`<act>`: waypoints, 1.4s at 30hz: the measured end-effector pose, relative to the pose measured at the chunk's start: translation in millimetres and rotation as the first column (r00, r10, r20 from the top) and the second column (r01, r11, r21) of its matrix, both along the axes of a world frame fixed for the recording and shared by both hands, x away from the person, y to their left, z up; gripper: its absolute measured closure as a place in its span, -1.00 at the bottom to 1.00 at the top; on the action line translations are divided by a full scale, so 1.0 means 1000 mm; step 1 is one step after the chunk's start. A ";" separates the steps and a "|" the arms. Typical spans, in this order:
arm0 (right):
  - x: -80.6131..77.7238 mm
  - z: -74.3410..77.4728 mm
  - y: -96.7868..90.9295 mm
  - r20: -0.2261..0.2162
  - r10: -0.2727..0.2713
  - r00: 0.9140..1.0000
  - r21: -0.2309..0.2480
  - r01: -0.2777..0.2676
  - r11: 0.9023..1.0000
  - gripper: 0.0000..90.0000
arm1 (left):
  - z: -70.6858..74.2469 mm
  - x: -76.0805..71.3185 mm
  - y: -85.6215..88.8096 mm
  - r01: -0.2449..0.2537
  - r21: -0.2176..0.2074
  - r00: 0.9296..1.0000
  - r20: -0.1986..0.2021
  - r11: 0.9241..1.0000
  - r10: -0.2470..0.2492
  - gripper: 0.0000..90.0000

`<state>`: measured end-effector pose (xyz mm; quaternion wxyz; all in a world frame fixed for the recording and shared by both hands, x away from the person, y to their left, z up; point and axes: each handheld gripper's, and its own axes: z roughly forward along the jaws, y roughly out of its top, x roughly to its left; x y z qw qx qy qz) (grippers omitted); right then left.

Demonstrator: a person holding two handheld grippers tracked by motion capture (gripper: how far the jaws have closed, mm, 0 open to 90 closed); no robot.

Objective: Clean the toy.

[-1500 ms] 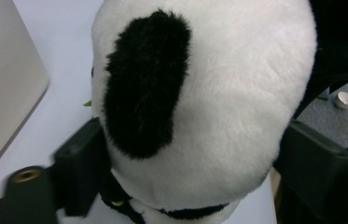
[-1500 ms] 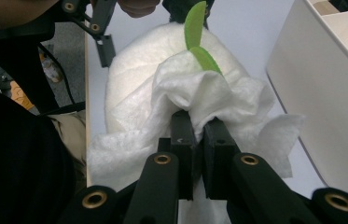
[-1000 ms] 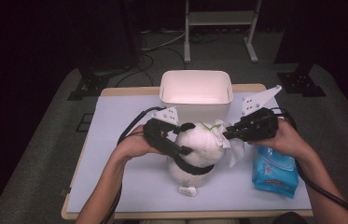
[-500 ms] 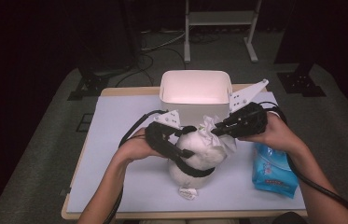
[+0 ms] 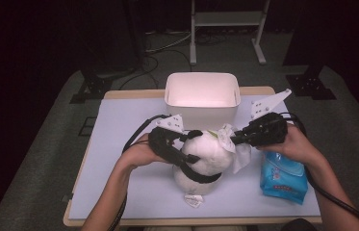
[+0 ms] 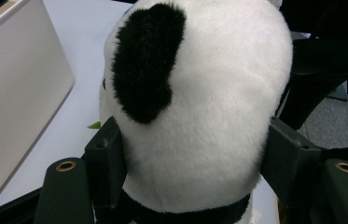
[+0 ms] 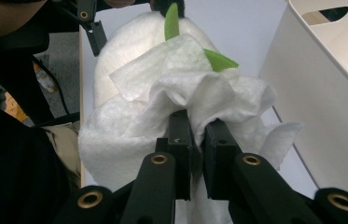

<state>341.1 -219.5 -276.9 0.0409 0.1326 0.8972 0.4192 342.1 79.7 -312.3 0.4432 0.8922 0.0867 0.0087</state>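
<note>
High view: the panda plush toy (image 5: 205,156) sits near the middle of the table (image 5: 119,125), just in front of the white bin (image 5: 201,96), with a narrow strip of bare tabletop between the two; the left gripper (image 5: 186,151) comes in from the toy's left and the right gripper (image 5: 232,139) from its right, so both flanks of the toy are occupied; open tabletop remains at the far left and along the front edge; a blue wipes pack (image 5: 283,177) lies close to the right front edge, under the right hand (image 5: 295,144).

Left gripper view: the pads (image 6: 108,158) press on either side of the toy's white head, jaws roughly half spread and clamped on it; the black ear (image 6: 146,60) faces the camera; the bin wall stands at the left.

Right gripper view: jaws nearly closed, pinching a crumpled white wipe (image 7: 181,102) that lies against the toy's head; two green leaf shapes (image 7: 218,59) project above the wipe, a detail barely legible from above; the bin wall with its handle slot stands at the right.

Table surface: pale, matte, framed in light wood; grey carpet surrounds it, with a metal stand (image 5: 225,29) and cables (image 5: 153,53) in the dark background.
</note>
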 end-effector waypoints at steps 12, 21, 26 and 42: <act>-0.003 -0.008 -0.013 -0.009 -0.033 0.999 -0.015 0.033 0.999 0.84 | 0.000 0.003 0.003 -0.012 0.004 1.000 -0.007 1.000 0.012 -0.30; -0.004 0.011 0.002 0.018 0.007 1.000 -0.022 -0.006 1.000 0.84 | 0.002 0.003 -0.002 -0.008 0.010 1.000 -0.002 1.000 0.008 -0.31; -0.005 0.025 0.018 0.041 0.040 0.998 -0.039 -0.038 0.999 0.84 | 0.005 0.001 -0.009 0.002 0.023 1.000 0.007 1.000 -0.002 -0.31; 0.000 0.028 0.039 0.021 0.067 0.998 -0.119 -0.064 0.991 0.84 | 0.002 0.001 -0.019 0.018 0.028 1.000 0.003 0.999 -0.018 -0.35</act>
